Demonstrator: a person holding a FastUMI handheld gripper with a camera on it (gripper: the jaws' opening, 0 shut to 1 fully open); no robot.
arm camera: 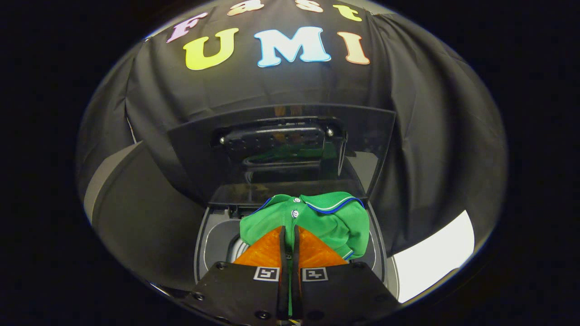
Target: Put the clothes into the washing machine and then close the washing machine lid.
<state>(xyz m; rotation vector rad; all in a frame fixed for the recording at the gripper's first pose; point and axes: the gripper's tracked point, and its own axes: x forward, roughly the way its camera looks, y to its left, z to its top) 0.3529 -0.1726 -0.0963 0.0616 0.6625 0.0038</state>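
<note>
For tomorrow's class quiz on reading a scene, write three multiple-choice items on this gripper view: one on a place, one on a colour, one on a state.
1. Where is the shirt?
A. over the washing machine's opening
B. on the floor
C. draped on the lid

2. What colour is the shirt?
A. red
B. green
C. white

3. How is the lid?
A. shut
B. removed
C. raised open

Key:
1 A, it hangs above the tub.
2 B, green with blue-and-white collar trim.
3 C, it stands up behind the opening.

The gripper is shut on the shirt.
</note>
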